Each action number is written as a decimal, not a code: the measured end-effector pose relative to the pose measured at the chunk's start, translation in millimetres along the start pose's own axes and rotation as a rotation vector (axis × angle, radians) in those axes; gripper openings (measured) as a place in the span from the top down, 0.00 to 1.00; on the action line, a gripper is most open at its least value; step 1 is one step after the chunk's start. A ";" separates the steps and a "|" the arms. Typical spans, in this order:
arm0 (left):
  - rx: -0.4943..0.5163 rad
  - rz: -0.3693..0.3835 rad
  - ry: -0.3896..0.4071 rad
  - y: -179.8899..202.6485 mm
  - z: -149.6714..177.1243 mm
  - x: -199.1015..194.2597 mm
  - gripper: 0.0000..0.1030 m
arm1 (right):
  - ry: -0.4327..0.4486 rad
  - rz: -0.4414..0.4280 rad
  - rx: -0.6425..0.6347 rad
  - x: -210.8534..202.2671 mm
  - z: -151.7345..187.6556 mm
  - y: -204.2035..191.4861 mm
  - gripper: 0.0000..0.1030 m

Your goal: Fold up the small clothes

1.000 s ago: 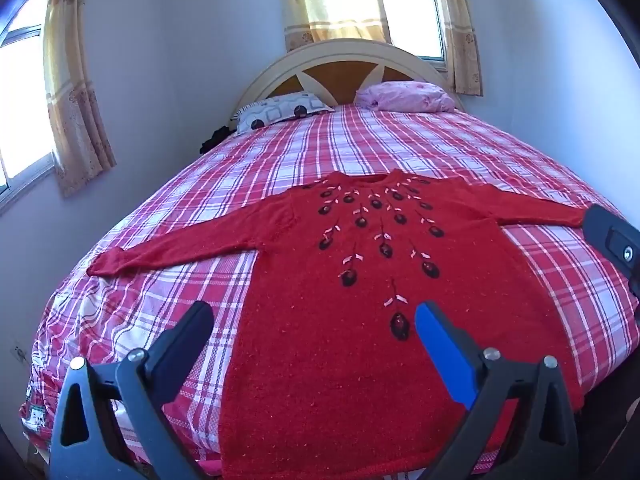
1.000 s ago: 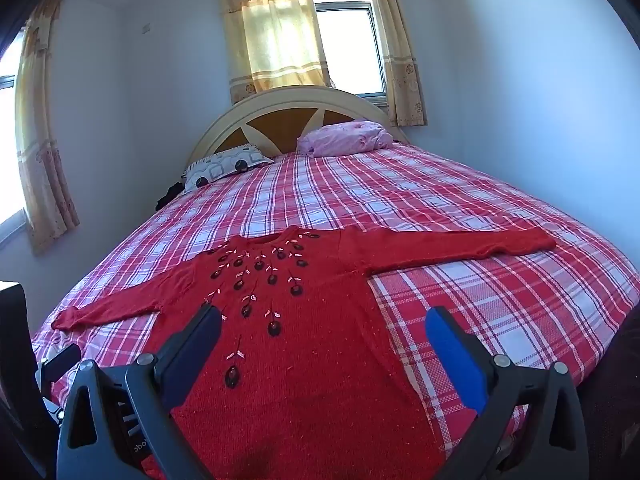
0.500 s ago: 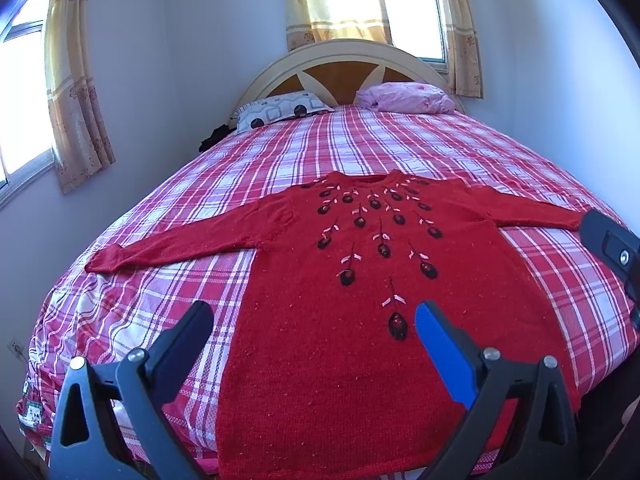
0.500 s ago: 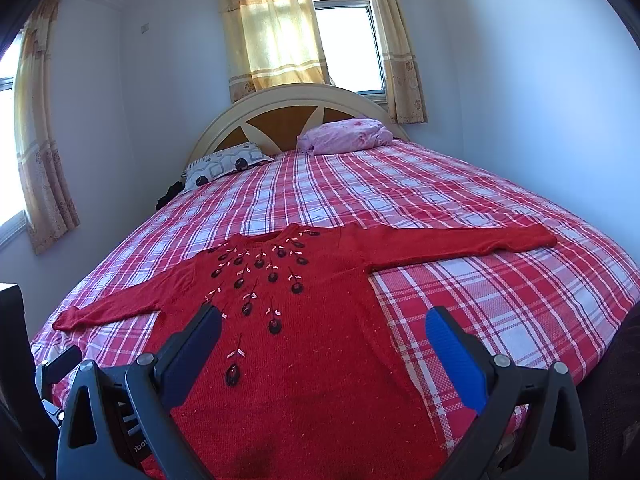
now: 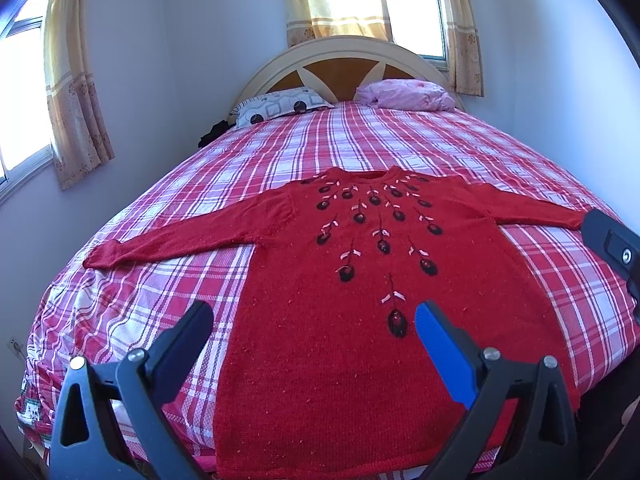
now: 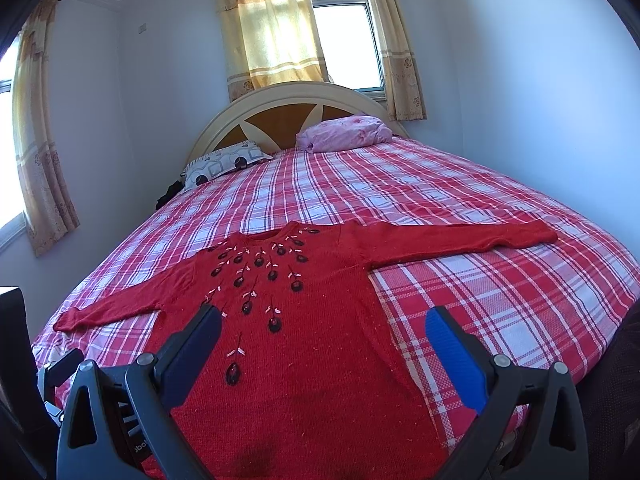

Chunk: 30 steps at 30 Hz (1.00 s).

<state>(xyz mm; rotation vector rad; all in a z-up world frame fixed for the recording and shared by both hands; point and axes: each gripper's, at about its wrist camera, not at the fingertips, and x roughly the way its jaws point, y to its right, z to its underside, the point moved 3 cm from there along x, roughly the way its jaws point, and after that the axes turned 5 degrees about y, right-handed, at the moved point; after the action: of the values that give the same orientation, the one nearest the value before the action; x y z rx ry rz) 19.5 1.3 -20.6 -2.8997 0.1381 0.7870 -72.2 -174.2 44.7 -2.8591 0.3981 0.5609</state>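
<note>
1. Locate the red sweater [image 5: 360, 320]. It lies flat and face up on the plaid bedspread [image 5: 360, 140], hem at the near edge of the bed, neckline toward the headboard [image 5: 340, 64], both sleeves stretched out sideways.
2. Check the tools. The left gripper [image 5: 314, 326] hovers above the lower body panel with its fingers spread wide and nothing between them. The right gripper [image 6: 322, 330] hovers above the sweater's right side, likewise spread and empty.
3. Expect a soft, limp knit. It will probably sag and stretch when lifted, and its fuzzy surface should cling to the bedspread rather than slide.
4. Take hold at edges, not mid-panel: pinch the left cuff [image 5: 100, 254] and the right cuff [image 6: 540, 236], or the shoulder seams, through both layers.
5. Lift low and carry each sleeve across the embroidered chest [image 5: 376, 224]. A high lift is likely to drag the body out of line.
6. Avoid clamping on the embroidery; the raised stitches may snag.
</note>
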 end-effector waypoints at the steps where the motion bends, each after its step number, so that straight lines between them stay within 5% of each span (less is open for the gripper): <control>1: 0.000 0.001 -0.001 0.3 0.3 -0.2 0.00 | 0.000 -0.001 0.000 0.2 -0.1 0.0 0.01; 30: -0.003 0.009 -0.014 4.6 2.9 1.6 0.00 | -0.024 -0.002 0.016 3.3 1.3 2.2 0.01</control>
<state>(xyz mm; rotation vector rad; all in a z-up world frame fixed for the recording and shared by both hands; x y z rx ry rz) 18.9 -2.8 -24.4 -2.8978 0.1490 0.8103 -70.4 -176.7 41.8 -2.8337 0.3946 0.5889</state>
